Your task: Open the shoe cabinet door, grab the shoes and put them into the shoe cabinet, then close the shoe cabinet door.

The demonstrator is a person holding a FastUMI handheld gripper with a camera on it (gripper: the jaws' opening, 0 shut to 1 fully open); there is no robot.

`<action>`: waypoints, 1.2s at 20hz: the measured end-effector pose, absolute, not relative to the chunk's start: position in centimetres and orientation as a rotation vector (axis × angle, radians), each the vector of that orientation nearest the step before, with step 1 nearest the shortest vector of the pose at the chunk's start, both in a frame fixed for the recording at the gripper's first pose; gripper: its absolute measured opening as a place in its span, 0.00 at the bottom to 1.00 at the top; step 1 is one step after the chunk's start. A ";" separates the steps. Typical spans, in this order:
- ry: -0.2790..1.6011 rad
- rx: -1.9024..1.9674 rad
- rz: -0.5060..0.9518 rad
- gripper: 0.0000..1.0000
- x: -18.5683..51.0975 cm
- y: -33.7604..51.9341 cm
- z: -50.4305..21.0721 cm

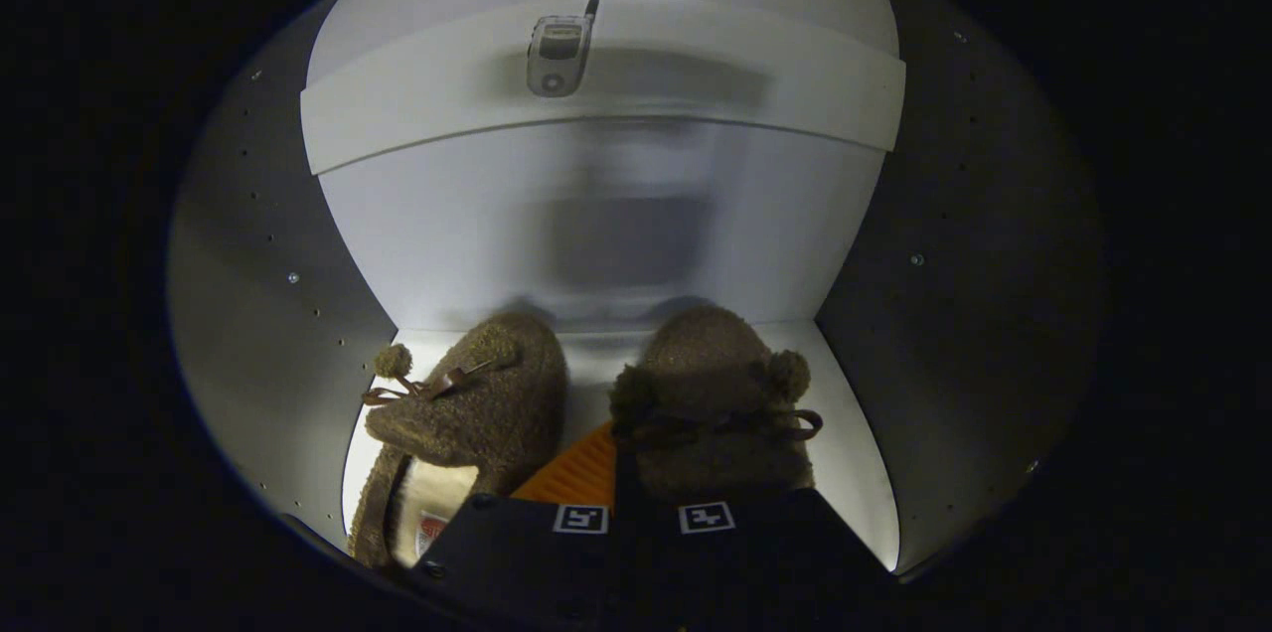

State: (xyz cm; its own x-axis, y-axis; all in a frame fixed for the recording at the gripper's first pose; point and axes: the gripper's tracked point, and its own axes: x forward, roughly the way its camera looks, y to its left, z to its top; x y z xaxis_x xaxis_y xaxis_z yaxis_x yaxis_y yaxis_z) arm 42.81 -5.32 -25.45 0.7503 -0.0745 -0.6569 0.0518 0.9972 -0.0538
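Your two brown fuzzy slippers sit side by side on the shoe cabinet floor, toes near the back wall, bare floor either side. Your gripper fingers are drawn close on the slippers' inner edges; the grip itself is hidden. A flip phone lies on the shelf above
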 end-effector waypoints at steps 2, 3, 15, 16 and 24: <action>0.714 -0.034 -0.068 0.12 42.1 -5.2 -25.3; 0.707 -0.032 -0.072 0.11 41.7 -5.3 -25.1; 0.462 0.056 -0.023 0.87 32.7 -2.4 -14.8; 0.424 0.056 -0.023 1.00 31.2 -2.1 -13.2; 0.252 0.027 -0.008 0.98 16.4 -0.6 -5.8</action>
